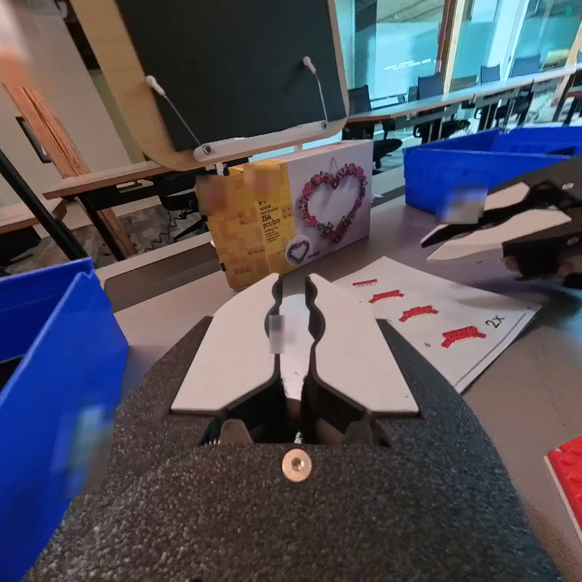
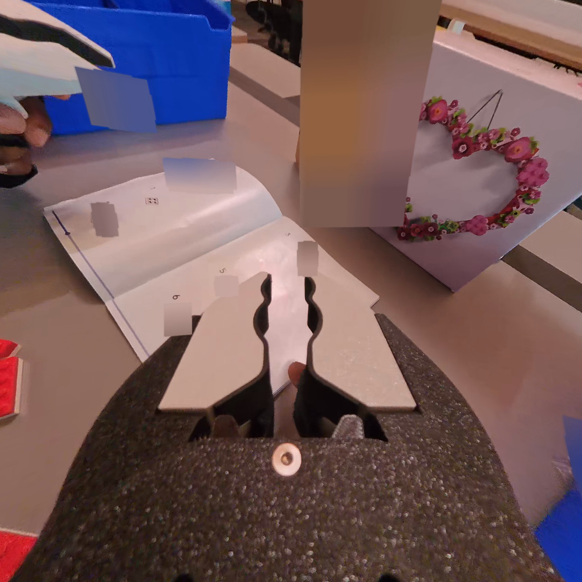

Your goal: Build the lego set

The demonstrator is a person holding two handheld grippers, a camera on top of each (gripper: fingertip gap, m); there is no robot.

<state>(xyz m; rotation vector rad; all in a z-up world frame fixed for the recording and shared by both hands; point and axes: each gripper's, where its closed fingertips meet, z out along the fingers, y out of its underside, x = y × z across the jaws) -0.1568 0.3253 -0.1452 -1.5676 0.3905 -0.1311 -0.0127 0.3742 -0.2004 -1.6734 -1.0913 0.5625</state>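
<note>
- Nearest us, the left gripper (image 1: 293, 278) holds its fingers a narrow gap apart with nothing between them; the right gripper (image 2: 287, 277) has its fingers spread a little wider, also empty.
- The open instruction booklet (image 2: 176, 239) lies flat on the grey table (image 2: 441, 346) directly under and ahead of the right gripper, its spine running diagonally away; we judge the right gripper the nearer one.
- Red pieces (image 2: 8, 378) sit cut off at the frame edge, left of the right gripper; we cannot make out their shape.
- Farther off, the lego box (image 1: 315, 201) stands upright, blue bins (image 1: 472, 170) flanking.
</note>
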